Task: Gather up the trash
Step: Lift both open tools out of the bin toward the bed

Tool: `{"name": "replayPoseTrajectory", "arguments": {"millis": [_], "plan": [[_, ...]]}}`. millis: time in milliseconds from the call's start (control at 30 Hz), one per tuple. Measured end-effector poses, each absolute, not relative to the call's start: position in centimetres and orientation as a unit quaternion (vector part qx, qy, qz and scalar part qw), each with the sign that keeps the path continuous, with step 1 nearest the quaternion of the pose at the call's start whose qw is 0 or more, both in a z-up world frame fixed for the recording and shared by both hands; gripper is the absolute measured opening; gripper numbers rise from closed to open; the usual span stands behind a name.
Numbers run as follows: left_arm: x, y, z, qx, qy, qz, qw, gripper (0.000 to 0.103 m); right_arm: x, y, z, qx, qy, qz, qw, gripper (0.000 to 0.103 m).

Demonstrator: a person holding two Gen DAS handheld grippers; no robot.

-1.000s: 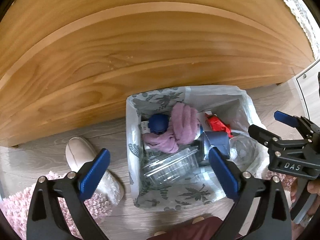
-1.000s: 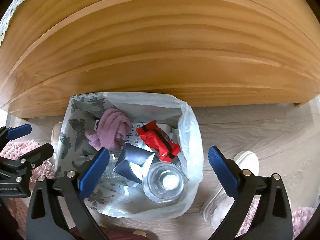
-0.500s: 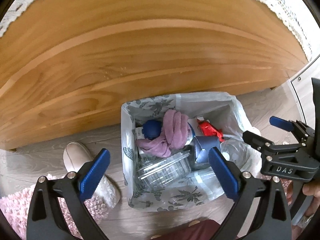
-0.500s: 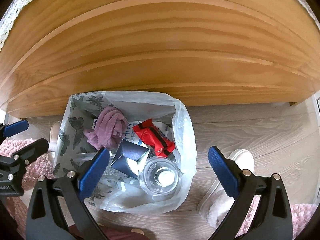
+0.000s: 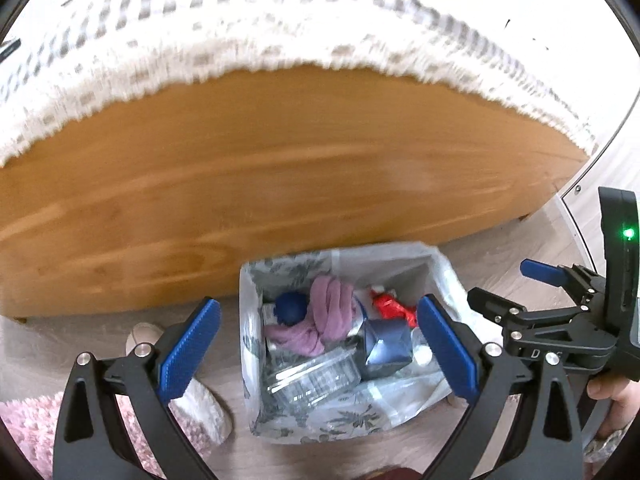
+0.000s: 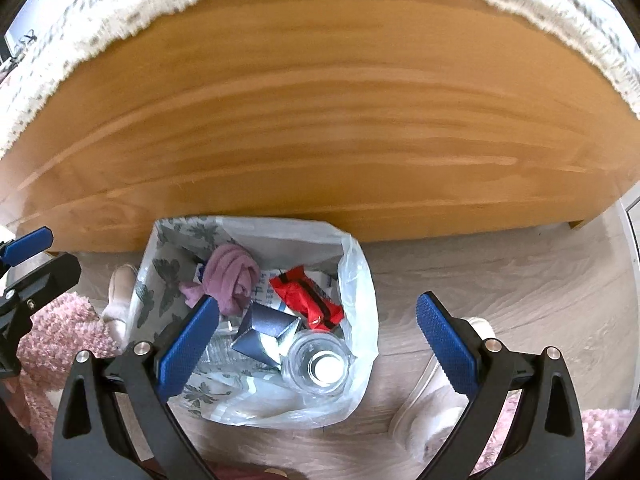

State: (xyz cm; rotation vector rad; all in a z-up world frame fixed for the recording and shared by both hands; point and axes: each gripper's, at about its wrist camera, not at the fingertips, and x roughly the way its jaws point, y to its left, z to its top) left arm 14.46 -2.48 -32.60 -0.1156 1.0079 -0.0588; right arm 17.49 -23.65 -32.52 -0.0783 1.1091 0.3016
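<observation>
While both claws hang released and empty above the floor, the left gripper (image 5: 318,344) frames the trash bag (image 5: 256,408) between its spread blue pads, and the right gripper (image 6: 318,340) sits over the bag's right edge. Inside the bag, nearest, lie a clear plastic container (image 5: 316,378) and a clear bottle (image 6: 318,364); beside them a dark blue box (image 5: 386,346); farther in, a pink cloth (image 5: 328,314), a blue ball (image 5: 291,307) and a red wrapper (image 6: 308,296). Left of the bag rests a white slipper (image 6: 120,292). Behind the bag stands a wooden panel (image 5: 280,184), topped by a fringed cloth (image 5: 280,20).
</observation>
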Motion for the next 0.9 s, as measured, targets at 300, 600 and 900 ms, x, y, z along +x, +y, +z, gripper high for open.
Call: {"name": "replayPoseTrajectory", "arguments": {"millis": [300,600,900], "plan": [[12.9,-2.7,-29.0,-0.028,0.413,-0.034,0.909,0.096,16.7,-24.4,-28.8,-0.026,0.474,0.146,0.868,0.095],[11.5,-1.8,-25.8,-0.044,0.371,-0.033,0.927,0.096,15.8,-25.6,-25.0,-0.023,0.422,0.145,0.895,0.095],[11.0,-1.2,-23.0,-0.059,0.336,-0.037,0.939,0.096,15.4,-27.5,-21.4,-0.003,0.379,0.137,0.915,0.095]]}}
